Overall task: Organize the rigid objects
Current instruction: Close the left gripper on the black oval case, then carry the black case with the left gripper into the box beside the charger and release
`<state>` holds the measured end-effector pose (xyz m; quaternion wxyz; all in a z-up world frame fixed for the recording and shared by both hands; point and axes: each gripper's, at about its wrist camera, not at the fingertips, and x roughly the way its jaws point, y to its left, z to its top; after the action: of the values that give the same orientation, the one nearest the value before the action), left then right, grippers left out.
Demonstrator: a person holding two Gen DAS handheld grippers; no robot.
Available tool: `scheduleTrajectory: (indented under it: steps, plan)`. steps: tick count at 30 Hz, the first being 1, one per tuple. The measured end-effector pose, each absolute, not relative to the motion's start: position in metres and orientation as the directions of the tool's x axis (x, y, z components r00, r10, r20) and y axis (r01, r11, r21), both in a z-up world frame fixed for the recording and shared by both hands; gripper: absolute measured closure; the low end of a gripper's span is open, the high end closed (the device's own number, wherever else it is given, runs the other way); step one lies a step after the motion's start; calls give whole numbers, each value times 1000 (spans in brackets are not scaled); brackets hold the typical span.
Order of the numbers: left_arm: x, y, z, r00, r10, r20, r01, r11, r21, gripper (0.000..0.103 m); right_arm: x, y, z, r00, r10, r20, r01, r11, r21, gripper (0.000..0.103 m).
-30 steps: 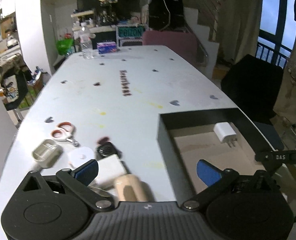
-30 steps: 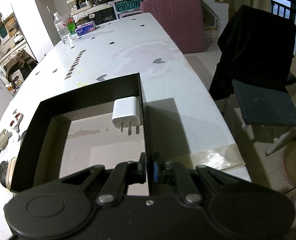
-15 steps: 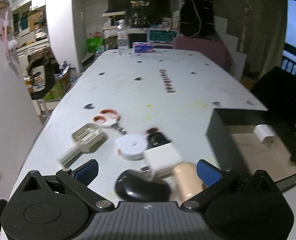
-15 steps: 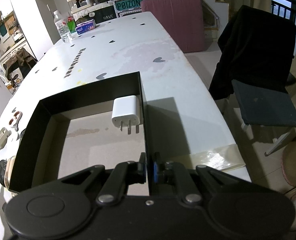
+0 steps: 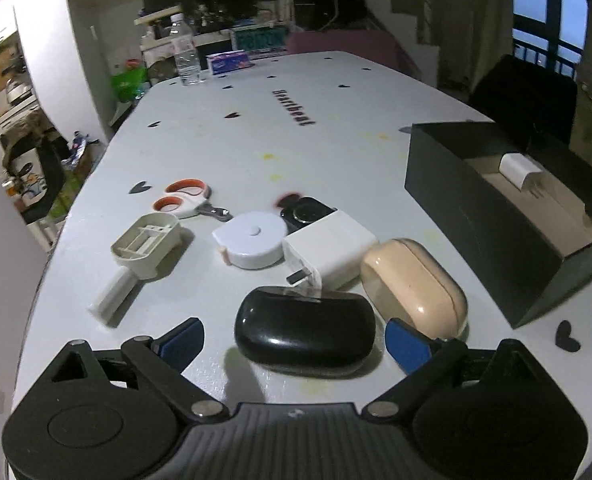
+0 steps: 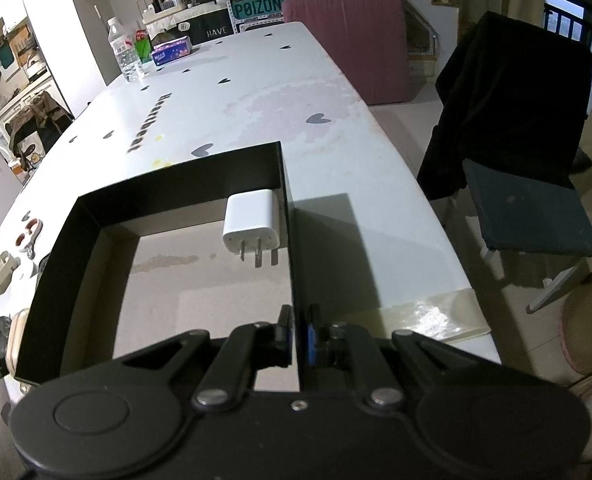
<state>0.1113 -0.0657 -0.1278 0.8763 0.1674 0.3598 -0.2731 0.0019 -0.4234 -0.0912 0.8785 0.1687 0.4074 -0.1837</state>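
My left gripper (image 5: pixel 296 338) is open, its blue pads on either side of a black oval case (image 5: pixel 304 330) on the white table. Behind the case lie a beige case (image 5: pixel 413 284), a white charger block (image 5: pixel 329 246), a white round tape measure (image 5: pixel 252 238), a small black camera (image 5: pixel 307 209), scissors with orange handles (image 5: pixel 186 200) and a beige plastic holder (image 5: pixel 144 244). A black open box (image 5: pixel 491 216) stands at the right with a small white charger (image 6: pixel 252 220) inside. My right gripper (image 6: pixel 297 336) is shut on the box's right wall (image 6: pixel 290 240).
A water bottle (image 5: pixel 184 58) and a tissue pack (image 5: pixel 230 62) stand at the table's far end. A chair with a dark jacket (image 6: pixel 511 120) is to the right of the table. Shelves and clutter fill the background.
My left gripper has swung left from the box and come down over the cluster of objects, now straddling the black case. My right gripper has stayed clamped on the box wall.
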Motion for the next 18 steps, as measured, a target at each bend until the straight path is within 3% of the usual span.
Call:
scheduleTrajectory:
  steps: [5,7,18]
  plan:
    - [124,-72,-133,576,-374,-727,618,782,87,13,2,-423,-91,600,-186,-778,461,875,146,96]
    - [127,-74,-136,558,-380,-738,624,778,71,22,2,-423,-91,601,-185,-778,461,875,147,96]
    - [124,-63,-134,601,-318,-733,532,844,69,22,2,-423,-91,600,-186,-778,461,875,146,96]
